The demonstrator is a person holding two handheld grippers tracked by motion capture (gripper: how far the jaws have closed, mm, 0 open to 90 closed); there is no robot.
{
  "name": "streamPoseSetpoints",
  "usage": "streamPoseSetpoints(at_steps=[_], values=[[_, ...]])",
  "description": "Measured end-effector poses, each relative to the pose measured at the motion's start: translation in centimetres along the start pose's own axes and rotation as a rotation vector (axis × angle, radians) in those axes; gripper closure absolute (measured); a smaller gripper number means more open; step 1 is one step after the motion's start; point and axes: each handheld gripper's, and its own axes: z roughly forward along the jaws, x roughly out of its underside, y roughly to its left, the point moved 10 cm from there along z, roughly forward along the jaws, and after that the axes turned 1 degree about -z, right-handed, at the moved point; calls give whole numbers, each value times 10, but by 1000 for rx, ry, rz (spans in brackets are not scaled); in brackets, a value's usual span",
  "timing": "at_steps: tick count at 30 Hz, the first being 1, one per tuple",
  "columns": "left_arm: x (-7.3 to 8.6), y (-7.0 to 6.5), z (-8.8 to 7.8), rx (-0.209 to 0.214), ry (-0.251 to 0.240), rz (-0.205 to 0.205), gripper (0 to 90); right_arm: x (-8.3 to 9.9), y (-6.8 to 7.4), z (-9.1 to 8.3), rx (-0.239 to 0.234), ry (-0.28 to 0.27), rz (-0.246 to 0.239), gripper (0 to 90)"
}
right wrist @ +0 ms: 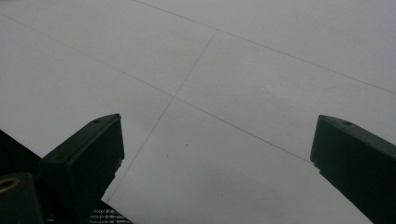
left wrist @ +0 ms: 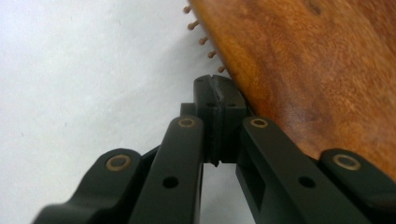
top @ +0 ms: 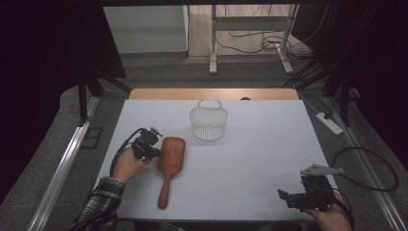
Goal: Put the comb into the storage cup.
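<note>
A wooden hairbrush (top: 170,163) lies on the white table (top: 250,159), bristles down, its handle pointing toward the near edge. My left gripper (top: 155,151) sits at the left edge of the brush head. Seen from the left gripper view, my left gripper (left wrist: 218,91) has its jaws pressed together with nothing between them, tips against the hairbrush (left wrist: 303,70) rim beside its small bristle pins. My right gripper (top: 288,197) rests at the near right corner of the table. The right gripper view has my right gripper (right wrist: 217,140) wide open over bare table (right wrist: 224,70).
A white wire basket (top: 208,119) with a handle stands at the far middle of the table. A power strip (top: 329,122) and cables lie on the floor to the right. Metal frame legs stand beyond the far edge.
</note>
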Motion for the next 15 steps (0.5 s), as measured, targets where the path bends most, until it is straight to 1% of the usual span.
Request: streamPoseSetpoints(at_steps=[10,15], values=[[-19,-4,3,1,-12,25,893,0,0,0,0,-1,-1,29],[-28,-8,5,2,-12,49,893,0,0,0,0,-3,-1,29]])
